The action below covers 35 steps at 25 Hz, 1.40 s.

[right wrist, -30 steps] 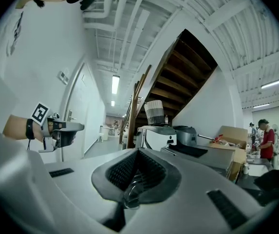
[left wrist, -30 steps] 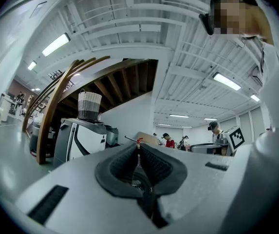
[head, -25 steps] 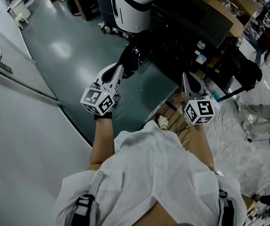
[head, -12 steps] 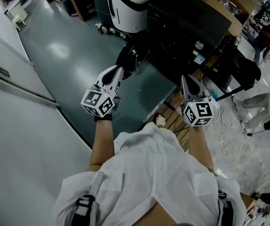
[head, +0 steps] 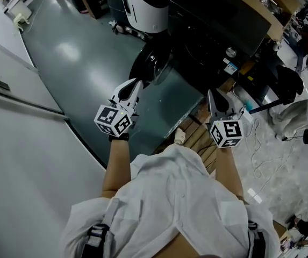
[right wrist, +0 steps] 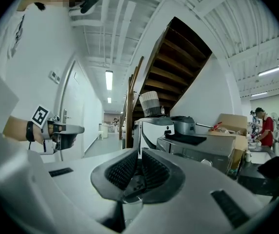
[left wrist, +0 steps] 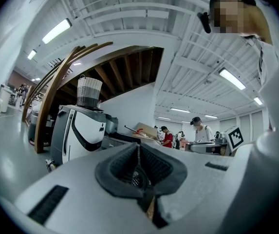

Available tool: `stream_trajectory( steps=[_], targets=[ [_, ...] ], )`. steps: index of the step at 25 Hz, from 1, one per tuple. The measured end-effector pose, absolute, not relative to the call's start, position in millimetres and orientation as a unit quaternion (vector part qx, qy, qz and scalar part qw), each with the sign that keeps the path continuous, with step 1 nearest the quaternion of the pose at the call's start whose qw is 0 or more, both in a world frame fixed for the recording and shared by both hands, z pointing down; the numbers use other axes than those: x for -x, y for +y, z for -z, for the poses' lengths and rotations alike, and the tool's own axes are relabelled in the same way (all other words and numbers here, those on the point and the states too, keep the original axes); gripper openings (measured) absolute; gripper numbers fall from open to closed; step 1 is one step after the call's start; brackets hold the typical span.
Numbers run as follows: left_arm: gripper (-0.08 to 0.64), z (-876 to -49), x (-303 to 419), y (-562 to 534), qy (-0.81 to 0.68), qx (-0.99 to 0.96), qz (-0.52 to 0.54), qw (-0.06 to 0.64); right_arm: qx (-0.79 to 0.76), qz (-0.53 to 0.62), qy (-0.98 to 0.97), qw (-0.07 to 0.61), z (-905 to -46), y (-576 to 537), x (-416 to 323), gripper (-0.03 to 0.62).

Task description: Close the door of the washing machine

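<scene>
A person in a white shirt holds out two tools, seen from above. The left tool (head: pixel 137 85) and the right tool (head: pixel 212 97) are both clenched, pads together, with nothing between them.

The dark front-loading washing machine (head: pixel 218 36) stands ahead of both tools. Its round door (head: pixel 150 63) hangs swung open just beyond the tip of the left tool, not touching it.

The door looks rigid and hinged, likely light to swing but needing a firm last push to latch. Its bulging centre looks smooth, so the outer frame, far from the hinge, seems the best place to press. No grasp is needed.

The inside of the drum is not visible. Beyond the right tool, a cardboard box (head: pixel 253 8) sits behind the machine, its contents unclear.
</scene>
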<state>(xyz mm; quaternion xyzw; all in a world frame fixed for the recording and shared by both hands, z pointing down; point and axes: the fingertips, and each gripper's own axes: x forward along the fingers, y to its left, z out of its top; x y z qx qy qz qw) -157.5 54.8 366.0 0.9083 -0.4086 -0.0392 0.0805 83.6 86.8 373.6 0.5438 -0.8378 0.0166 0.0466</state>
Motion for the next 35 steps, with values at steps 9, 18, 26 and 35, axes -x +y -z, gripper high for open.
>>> stream_trajectory(
  steps=[9, 18, 26, 35],
  targets=[
    [0.021, -366.9, 93.2, -13.4, -0.396, -0.915, 0.009, 0.079, -0.535, -0.023, -0.843, 0.048, -382.0, 12.1, -128.7, 0.032],
    [0.021, -359.5, 46.9, -50.6, -0.412, -0.91, 0.007, 0.056, -0.508, -0.002, -0.86, 0.047, -379.6, -40.9, -162.4, 0.034],
    [0.021, -375.9, 62.0, -50.7, -0.45, -0.89, -0.013, 0.068, -0.487, -0.021, -0.872, 0.048, -394.1, -61.7, -161.6, 0.051],
    [0.021, -394.5, 85.7, -66.6, -0.473, -0.876, -0.026, 0.086, -0.454, -0.029, -0.888, 0.066, -406.5, -88.8, -131.4, 0.06]
  ],
)
